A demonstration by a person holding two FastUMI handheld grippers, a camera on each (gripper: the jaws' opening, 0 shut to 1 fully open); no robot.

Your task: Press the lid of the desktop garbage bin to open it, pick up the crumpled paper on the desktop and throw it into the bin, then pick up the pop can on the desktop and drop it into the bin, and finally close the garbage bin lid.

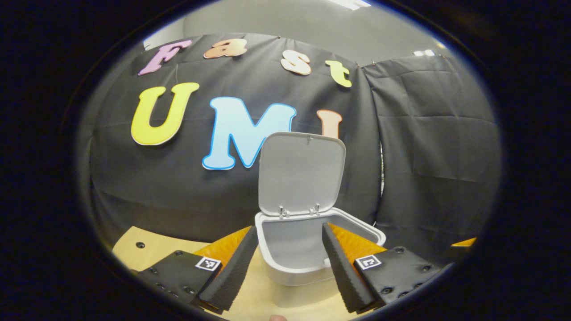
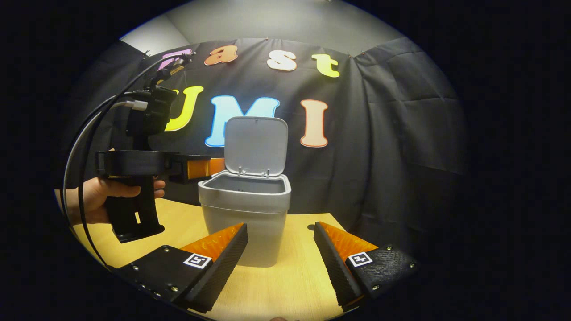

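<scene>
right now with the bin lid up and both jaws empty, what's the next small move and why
Probably bring the left gripper back off the bin toward the desktop to look for the crumpled paper: the lid stands open and its jaws are apart, holding nothing.

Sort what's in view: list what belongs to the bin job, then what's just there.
Job:
- bin, lid up
- left hand-held gripper, open
- right hand-held gripper, open

Just there:
- table
- cables

Left hand-held gripper, fingers spread, above the open garbage bin on the table; lid upright behind the bin's mouth.
</scene>
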